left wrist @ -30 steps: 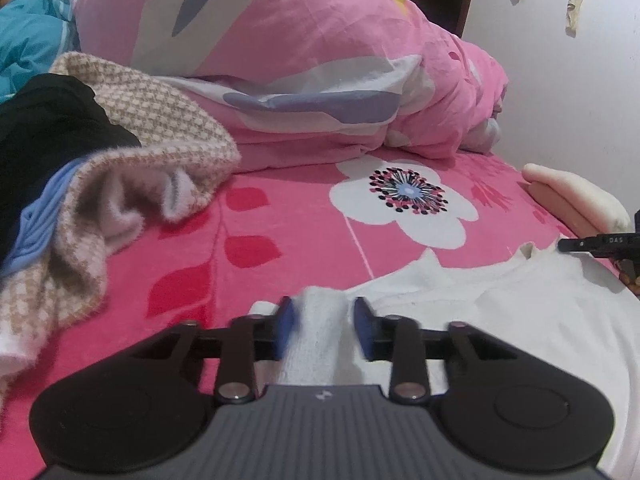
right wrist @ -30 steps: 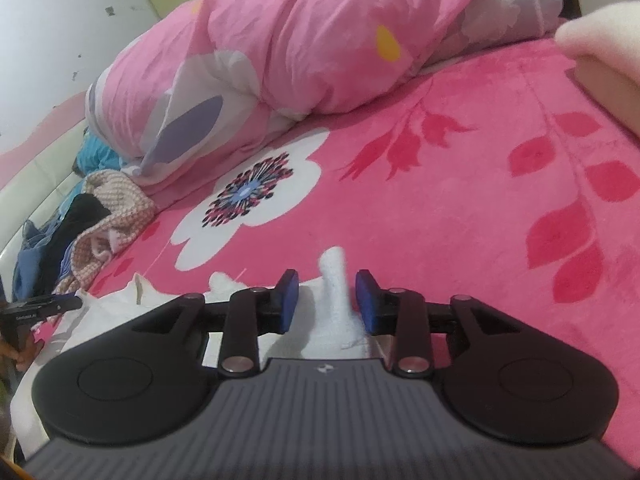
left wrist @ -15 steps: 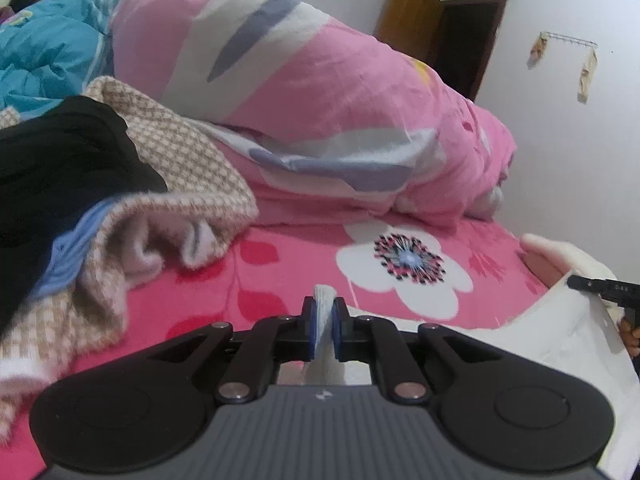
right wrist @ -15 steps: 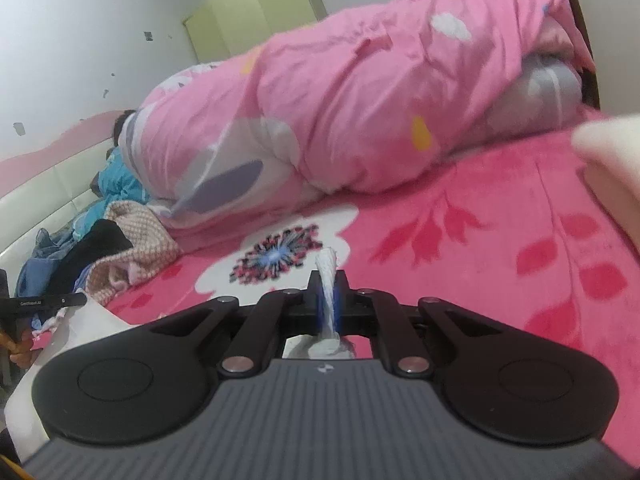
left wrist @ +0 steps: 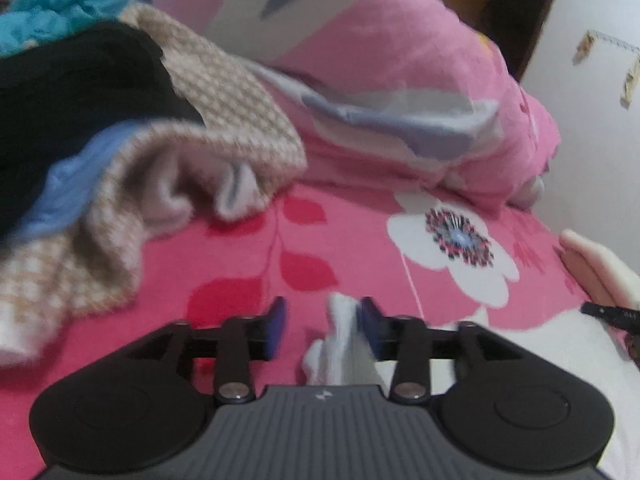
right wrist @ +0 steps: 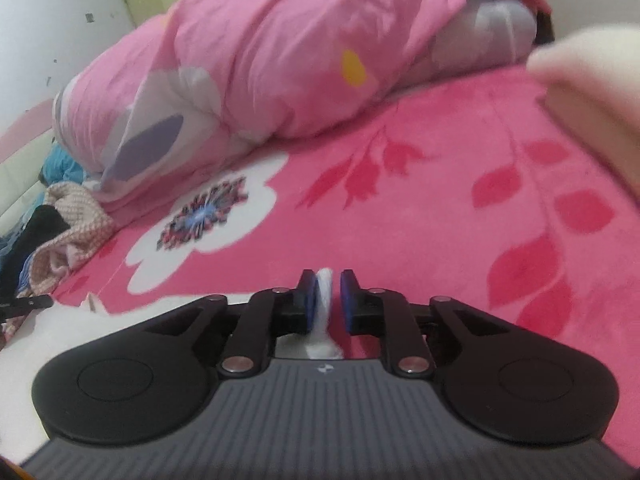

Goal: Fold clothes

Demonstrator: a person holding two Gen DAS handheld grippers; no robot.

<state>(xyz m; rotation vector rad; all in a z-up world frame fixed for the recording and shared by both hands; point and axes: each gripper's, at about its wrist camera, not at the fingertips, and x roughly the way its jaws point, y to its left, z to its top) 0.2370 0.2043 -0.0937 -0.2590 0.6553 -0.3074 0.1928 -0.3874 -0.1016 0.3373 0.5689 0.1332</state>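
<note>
A white garment (left wrist: 540, 344) lies on the pink floral bed cover (left wrist: 332, 240). My left gripper (left wrist: 323, 306) hovers low over its edge. Its jaws are opening and stand wide, with a raised fold of the white fabric (left wrist: 344, 332) leaning on the right pad only. In the right wrist view the same garment (right wrist: 48, 332) spreads at lower left. My right gripper (right wrist: 329, 280) is opening too, its jaws a little apart. A thin white fold (right wrist: 325, 300) stands between them, with a gap to the right pad.
A heap of clothes (left wrist: 120, 160), checked beige, black and blue, lies at the left. A bulky pink duvet (left wrist: 380, 60) fills the back of the bed. A folded cream garment (right wrist: 592, 80) sits at the right edge. A dark doorway (left wrist: 516, 28) is behind.
Half a second ago both grippers were pinched on raised white folds. Now the left jaws are wide apart and the right jaws slightly apart, and both views have dropped closer to the bed.
</note>
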